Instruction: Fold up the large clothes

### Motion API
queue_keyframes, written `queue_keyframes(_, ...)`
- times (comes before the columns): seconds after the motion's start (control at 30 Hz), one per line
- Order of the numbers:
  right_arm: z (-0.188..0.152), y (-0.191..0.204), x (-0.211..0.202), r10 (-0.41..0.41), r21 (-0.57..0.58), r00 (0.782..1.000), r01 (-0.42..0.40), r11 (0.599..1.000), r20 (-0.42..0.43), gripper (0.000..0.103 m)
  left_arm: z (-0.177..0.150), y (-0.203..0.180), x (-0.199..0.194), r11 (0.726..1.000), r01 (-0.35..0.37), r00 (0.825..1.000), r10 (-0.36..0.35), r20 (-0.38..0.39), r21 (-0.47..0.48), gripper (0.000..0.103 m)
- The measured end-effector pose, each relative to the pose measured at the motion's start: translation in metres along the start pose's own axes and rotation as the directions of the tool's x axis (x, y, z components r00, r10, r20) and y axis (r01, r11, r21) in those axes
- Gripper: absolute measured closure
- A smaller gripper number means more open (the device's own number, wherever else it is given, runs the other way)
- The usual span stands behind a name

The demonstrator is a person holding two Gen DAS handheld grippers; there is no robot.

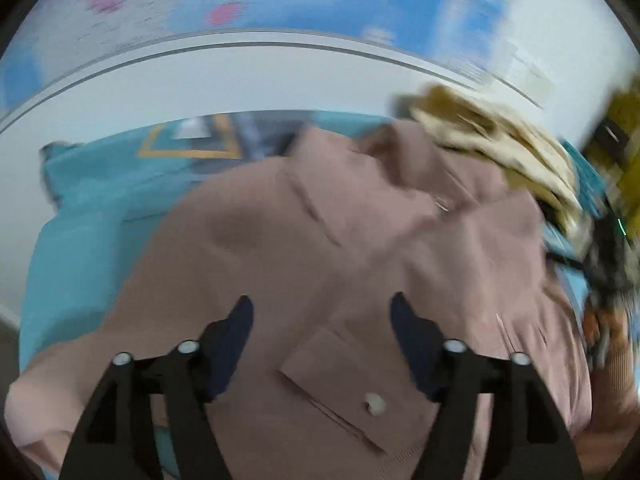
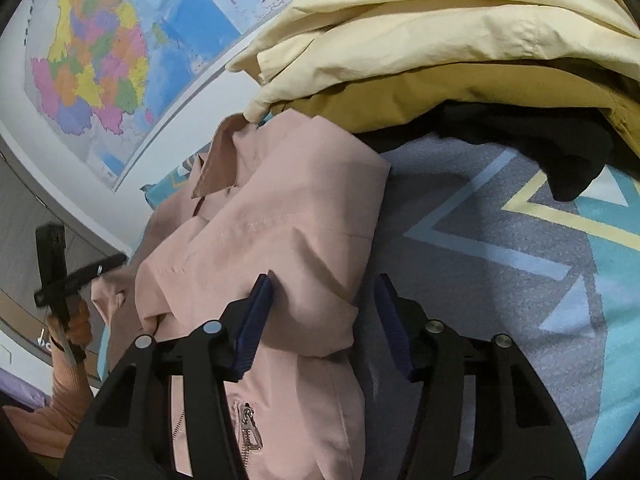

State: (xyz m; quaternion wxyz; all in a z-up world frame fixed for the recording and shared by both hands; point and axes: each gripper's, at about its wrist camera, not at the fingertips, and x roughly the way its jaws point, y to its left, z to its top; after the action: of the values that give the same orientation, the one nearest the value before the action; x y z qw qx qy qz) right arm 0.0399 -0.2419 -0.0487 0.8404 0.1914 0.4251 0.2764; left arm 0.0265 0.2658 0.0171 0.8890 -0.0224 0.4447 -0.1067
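jacket: we're folding the pink jacket [image 2: 288,216]; it's lying crumpled on the patterned mat [image 2: 500,248], directly under and ahead of both claws

right claw: the right claw [image 2: 322,320] is released, jaws apart; a folded edge of the jacket sits between them, up against the left pad, but nothing is pinched as far as we can tell

left claw: the left claw [image 1: 322,344] is spread wide above the fabric, gripping nothing; a flap with a snap button [image 1: 374,403] lies just below it; this view is pretty blurry

which way: from the right claw the jacket runs ahead and to the left, bare mat to its right; so we'd say the right one is nearer a grabbable edge

pile: the cream and mustard clothes [image 2: 440,40] sit beyond the jacket, touching its far end
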Motion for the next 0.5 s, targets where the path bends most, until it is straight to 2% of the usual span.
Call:
queue_keyframes(0.03,0.002,-0.001,-0.001,0.002,0.009,1.0,-0.002,1.0,0.01,0.033,-0.006,-0.012,0.002,0.998,-0.021,1.0,0.021,-0.004,0.063,0.022)
queue_keyframes(0.13,0.012,-0.001,0.006,0.015,0.013,1.0,-0.015,1.0,0.01,0.028,-0.019,-0.032,0.017,0.983,-0.057,0.997,0.065,-0.04,0.176,0.017)
queue_keyframes(0.2,0.018,-0.002,0.019,0.015,0.017,1.0,-0.015,1.0,-0.014,0.027,-0.024,-0.032,0.036,0.976,-0.093,0.991,0.11,-0.079,0.195,0.016)
queue_keyframes(0.23,0.02,-0.002,0.024,0.017,0.012,0.999,-0.017,1.0,-0.027,0.03,-0.027,-0.029,0.046,0.974,-0.116,0.985,0.138,-0.106,0.196,0.017)
queue_keyframes(0.27,0.022,-0.002,0.03,0.012,0.005,0.999,-0.012,1.0,-0.041,0.036,-0.027,-0.024,0.057,0.974,-0.13,0.979,0.156,-0.13,0.186,0.022)
queue_keyframes(0.3,0.023,-0.001,0.037,0.02,-0.008,0.998,-0.02,1.0,-0.067,0.064,-0.027,-0.019,0.064,0.978,-0.118,0.98,0.143,-0.139,0.171,0.026)
queue_keyframes(0.33,0.024,-0.001,0.04,0.008,-0.02,0.997,-0.01,1.0,-0.08,0.096,-0.025,-0.015,0.066,0.983,-0.1,0.984,0.121,-0.129,0.156,0.038)
queue_keyframes(0.37,0.025,0.0,0.038,-0.028,-0.037,0.997,0.026,0.999,-0.072,0.096,-0.026,-0.01,0.063,0.984,-0.094,0.987,0.111,-0.112,0.15,0.058)
queue_keyframes(0.4,0.026,0.0,0.034,-0.037,-0.05,0.998,0.034,0.998,-0.057,0.096,-0.023,-0.007,0.062,0.984,-0.096,0.989,0.111,-0.097,0.148,0.07)
queue_keyframes(0.43,0.027,-0.002,0.029,-0.037,-0.047,0.999,0.035,0.998,-0.038,0.096,-0.021,-0.006,0.061,0.985,-0.094,0.99,0.108,-0.096,0.142,0.086)
queue_keyframes(0.5,0.027,-0.009,0.023,-0.041,-0.021,0.999,0.04,0.999,-0.03,0.096,-0.007,-0.004,0.055,0.987,-0.101,0.992,0.109,-0.064,0.125,0.089)
